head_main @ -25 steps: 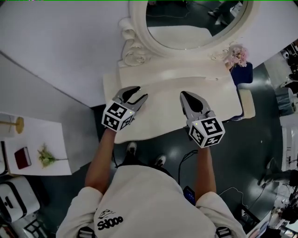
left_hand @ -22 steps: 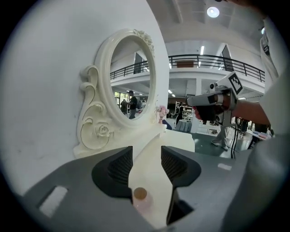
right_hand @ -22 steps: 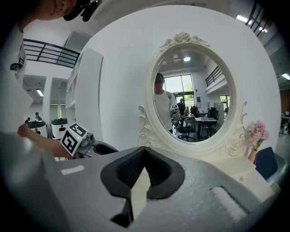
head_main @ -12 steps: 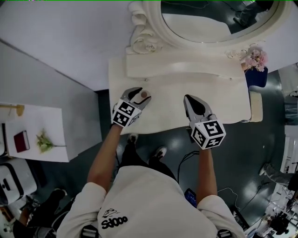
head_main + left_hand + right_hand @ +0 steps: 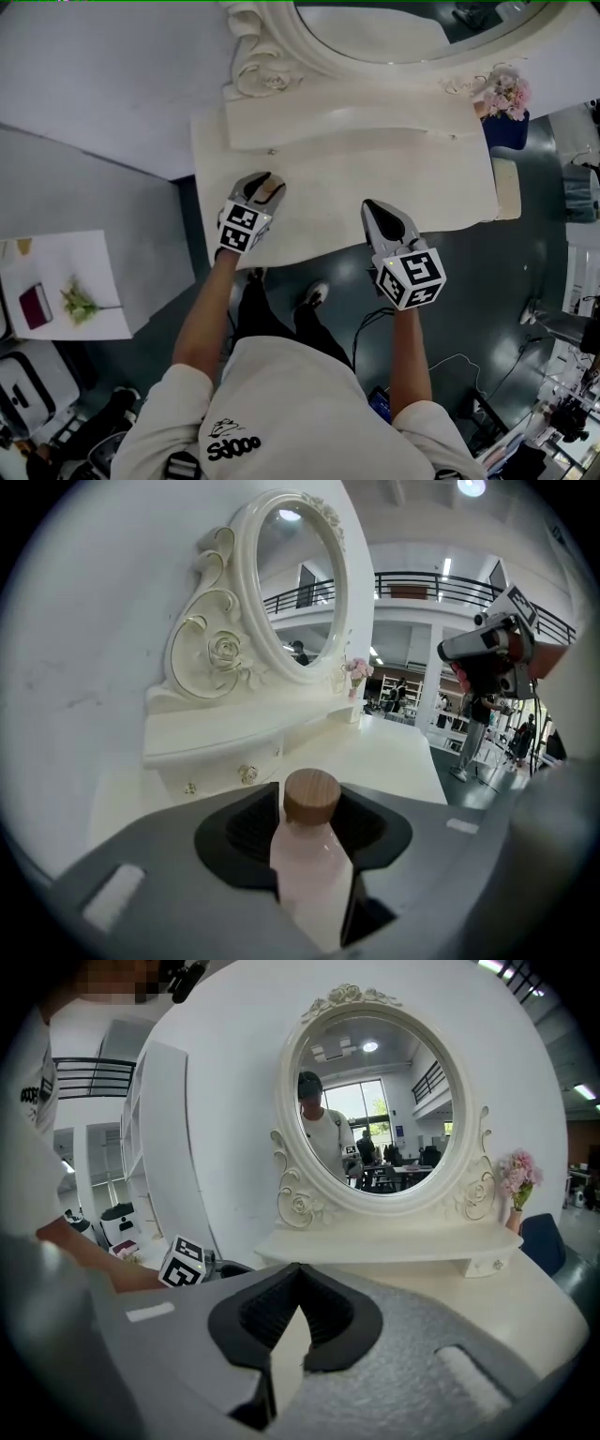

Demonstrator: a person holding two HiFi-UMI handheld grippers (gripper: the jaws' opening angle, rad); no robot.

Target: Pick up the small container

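The small container (image 5: 309, 860) is a pale pink bottle with a round wooden cap (image 5: 311, 796). It stands between the jaws of my left gripper (image 5: 314, 841), which are closing, and the pads press on its body. In the head view the left gripper (image 5: 265, 187) sits at the left front of the cream dressing table (image 5: 394, 178), the small container (image 5: 271, 190) showing at its tips. My right gripper (image 5: 373, 208) hovers over the table's front edge, shut with nothing in it. In its own view the right gripper (image 5: 298, 1274) has its fingertips touching.
A big oval mirror (image 5: 375, 28) in a carved frame stands at the back above a raised shelf with drawer knobs (image 5: 247, 773). Pink flowers (image 5: 506, 94) stand at the back right. A low white table (image 5: 56, 300) with a sprig and a red box is at far left.
The left gripper moved onto the bottle, which stood just beside its tips half a second ago, and now has it between its jaws. The right gripper stayed shut and barely moved.
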